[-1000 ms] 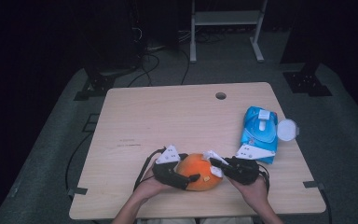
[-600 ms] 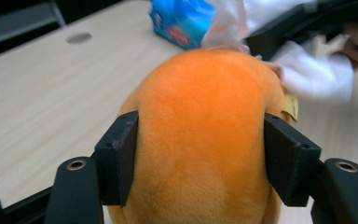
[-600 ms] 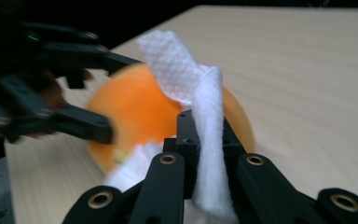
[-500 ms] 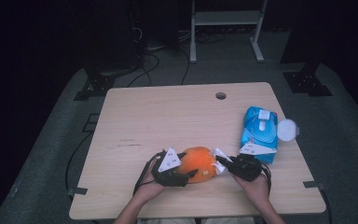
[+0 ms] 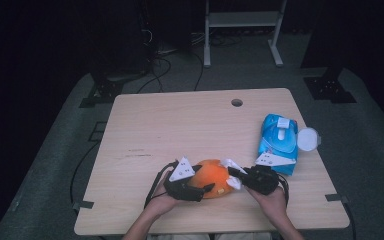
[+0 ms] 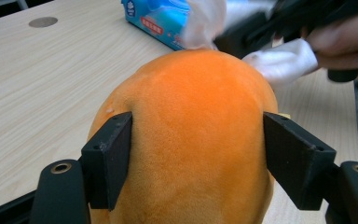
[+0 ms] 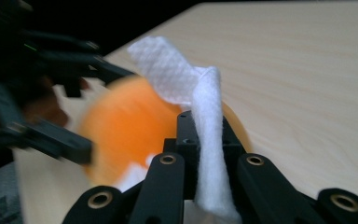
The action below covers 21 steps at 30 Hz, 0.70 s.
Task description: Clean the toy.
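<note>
Wooden table (image 5: 180,125): left tongs (image 6: 196,158) clamp orange plush (image 6: 186,140), turned slightly since; right tongs (image 7: 209,154) pinch white wipe (image 7: 205,140).

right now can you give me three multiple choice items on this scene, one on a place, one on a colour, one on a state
1. Where is the blue wipes pack?
A. table's right side
B. far left corner
C. on the floor

2. What colour is the plush toy?
A. green
B. orange
C. white

3. What does the right claw hold?
A. nothing
B. a pen
C. a white wipe

Answers: 1 A, the high view shows it by the right edge. 2 B, orange between the left claw's jaws. 3 C, the wipe is pinched between its jaws.
</note>
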Each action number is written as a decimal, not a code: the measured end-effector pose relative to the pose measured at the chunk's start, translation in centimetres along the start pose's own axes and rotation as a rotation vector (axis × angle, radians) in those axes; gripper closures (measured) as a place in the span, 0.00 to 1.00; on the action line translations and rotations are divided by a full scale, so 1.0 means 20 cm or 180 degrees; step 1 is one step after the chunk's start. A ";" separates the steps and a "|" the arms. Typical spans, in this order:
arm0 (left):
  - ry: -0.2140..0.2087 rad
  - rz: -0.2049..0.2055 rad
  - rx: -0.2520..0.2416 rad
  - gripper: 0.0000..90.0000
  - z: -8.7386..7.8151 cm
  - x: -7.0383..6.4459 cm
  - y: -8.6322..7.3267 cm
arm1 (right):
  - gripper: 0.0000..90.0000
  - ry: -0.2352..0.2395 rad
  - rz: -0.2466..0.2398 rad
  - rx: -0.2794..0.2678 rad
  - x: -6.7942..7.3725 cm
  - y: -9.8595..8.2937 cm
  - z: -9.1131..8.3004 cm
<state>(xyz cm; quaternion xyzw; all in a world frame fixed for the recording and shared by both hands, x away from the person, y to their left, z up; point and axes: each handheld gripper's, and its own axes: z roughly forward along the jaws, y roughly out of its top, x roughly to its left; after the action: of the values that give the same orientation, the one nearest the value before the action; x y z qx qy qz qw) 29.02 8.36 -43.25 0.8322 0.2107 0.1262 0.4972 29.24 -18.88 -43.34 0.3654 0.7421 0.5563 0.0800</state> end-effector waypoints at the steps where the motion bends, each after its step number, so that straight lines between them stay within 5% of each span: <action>1: -0.0001 0.0006 -0.0019 0.31 0.00 0.00 0.00 | 0.93 0.0078 -0.0039 -0.0050 0.02 0.02 -0.01; 4: -0.0105 -0.0011 -0.0049 0.27 -0.01 0.00 0.01 | 0.93 0.0065 -0.0125 -0.0023 0.03 0.02 0.00; 7: -0.0136 -0.0330 -0.0194 0.22 -0.04 0.06 0.02 | 0.93 -0.0067 -0.0027 0.0055 -0.04 -0.02 0.01; 9: -0.0092 -0.0303 -0.0123 0.25 -0.03 0.07 0.02 | 0.93 -0.0051 0.0076 0.0042 -0.05 -0.03 0.00; 15: -0.0064 -0.0136 -0.0071 0.30 0.00 0.01 0.03 | 0.93 0.0282 -0.0166 -0.0042 0.10 0.04 0.02; 17: -0.0096 -0.0109 -0.0082 0.25 -0.01 0.01 0.03 | 0.93 0.0226 -0.0192 0.0004 0.10 0.03 0.03; 21: -0.0051 -0.0287 -0.0086 0.21 -0.01 0.04 0.02 | 0.93 0.0026 -0.0074 0.0000 0.01 0.00 0.01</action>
<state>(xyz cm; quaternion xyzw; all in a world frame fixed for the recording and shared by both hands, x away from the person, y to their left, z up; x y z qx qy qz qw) 29.79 8.79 -42.75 0.8160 0.2423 0.0997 0.5153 29.21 -18.71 -43.36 0.3544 0.7465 0.5568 0.0835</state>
